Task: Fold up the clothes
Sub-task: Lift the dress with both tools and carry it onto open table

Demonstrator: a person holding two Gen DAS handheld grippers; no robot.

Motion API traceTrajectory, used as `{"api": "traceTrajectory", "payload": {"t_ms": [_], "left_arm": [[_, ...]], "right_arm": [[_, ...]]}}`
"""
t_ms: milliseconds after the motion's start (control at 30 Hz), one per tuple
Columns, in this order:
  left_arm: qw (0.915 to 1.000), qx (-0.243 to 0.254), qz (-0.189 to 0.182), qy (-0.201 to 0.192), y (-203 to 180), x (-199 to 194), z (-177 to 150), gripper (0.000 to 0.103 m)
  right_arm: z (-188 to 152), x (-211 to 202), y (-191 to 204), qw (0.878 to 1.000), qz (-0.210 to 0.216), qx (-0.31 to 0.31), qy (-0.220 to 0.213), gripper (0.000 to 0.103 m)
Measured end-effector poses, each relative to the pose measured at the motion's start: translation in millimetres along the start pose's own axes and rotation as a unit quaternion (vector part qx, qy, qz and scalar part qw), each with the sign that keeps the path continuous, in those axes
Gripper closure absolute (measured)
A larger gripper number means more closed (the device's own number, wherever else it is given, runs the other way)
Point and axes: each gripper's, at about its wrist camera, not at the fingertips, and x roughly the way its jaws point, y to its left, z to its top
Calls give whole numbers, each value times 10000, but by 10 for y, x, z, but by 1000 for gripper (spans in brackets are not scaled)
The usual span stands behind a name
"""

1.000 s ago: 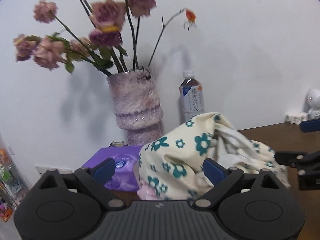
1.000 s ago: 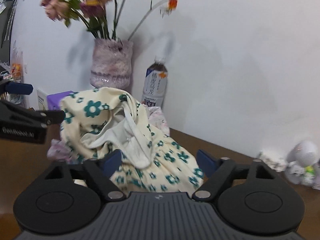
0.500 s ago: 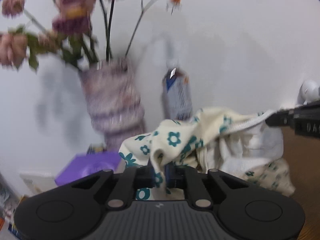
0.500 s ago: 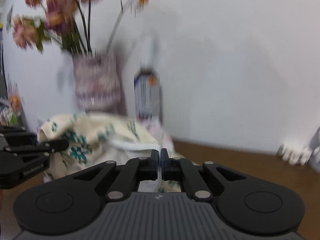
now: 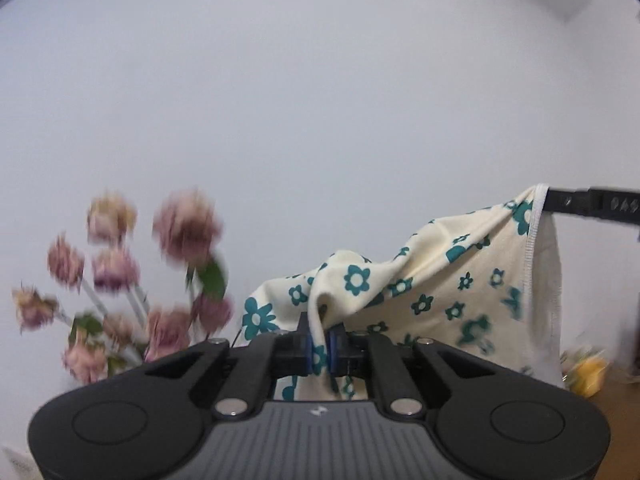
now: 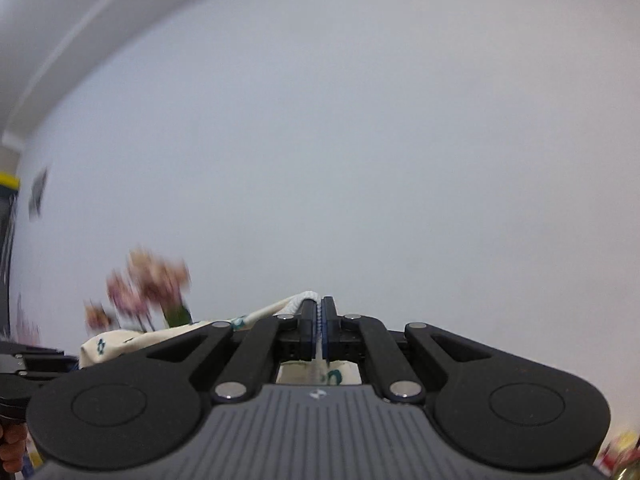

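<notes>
A cream garment with teal flowers (image 5: 432, 284) hangs in the air in front of the white wall, stretched between both grippers. My left gripper (image 5: 319, 340) is shut on a fold of its cloth. In the left wrist view the right gripper (image 5: 550, 201) pinches the garment's white-hemmed corner at the upper right. In the right wrist view that right gripper (image 6: 321, 312) is shut on the white ribbed hem (image 6: 298, 300), and the garment (image 6: 120, 342) trails off to the left toward the left gripper's black body (image 6: 28, 360). The garment's lower part is hidden behind the gripper bodies.
Blurred pink dried flowers (image 5: 132, 280) stand low on the left, also low left as flowers (image 6: 148, 292) in the right wrist view. A strip of brown table (image 5: 616, 408) and a yellow object (image 5: 586, 372) show at the lower right. A white wall fills the rest.
Both grippers closed on the floral garment that lay heaped on the table and lifted it high. The vase, bottle and table dropped out of view; only flower heads remain.
</notes>
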Motion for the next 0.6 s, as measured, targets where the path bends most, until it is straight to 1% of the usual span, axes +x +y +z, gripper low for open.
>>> {"api": "traceTrajectory", "payload": {"t_ms": [67, 133, 200, 233, 300, 333, 367, 400, 433, 500, 533, 567, 600], "left_arm": [[9998, -76, -180, 83, -108, -208, 93, 96], [9989, -56, -250, 403, -184, -275, 4, 95], [9955, -9, -255, 908, -247, -211, -227, 95], [9920, 2, -248, 1236, -284, -133, -403, 94], [9796, 32, -230, 1996, -340, 23, -863, 88], [9721, 69, -209, 2335, -370, 87, -1090, 82], [9641, 117, -182, 2648, -402, 144, -1312, 79], [9574, 184, -154, 2877, -435, 167, -1514, 78], [9548, 242, -158, 2958, -466, 138, -1666, 78], [9595, 277, -438, 2770, -525, -33, -1779, 68], [9619, 287, -602, 2650, -554, -127, -1821, 54], [9644, 317, -790, 2502, -572, -203, -1821, 43], [9661, 422, -979, 2352, -644, -273, -1792, 39]], "right_arm": [[193, -271, -20, 9999, -22, -72, -107, 102], [239, -450, -49, 9999, -14, -145, 12, 102], [170, -560, -90, 9995, 55, -149, 287, 102], [103, -599, -112, 9987, 107, -141, 471, 101], [-157, -618, -132, 9950, 233, -172, 956, 101], [-302, -619, -126, 9921, 313, -198, 1202, 101], [-490, -621, -120, 9881, 427, -220, 1463, 101], [-647, -625, -105, 9844, 524, -236, 1664, 101], [-833, -625, -97, 9800, 603, -260, 1877, 101], [-1142, -639, -78, 9718, 750, -335, 2209, 101], [-1255, -645, -78, 9684, 829, -357, 2324, 101], [-1352, -661, -77, 9647, 915, -346, 2446, 101], [-1443, -680, -8, 9608, 1003, -319, 2566, 101]]}}
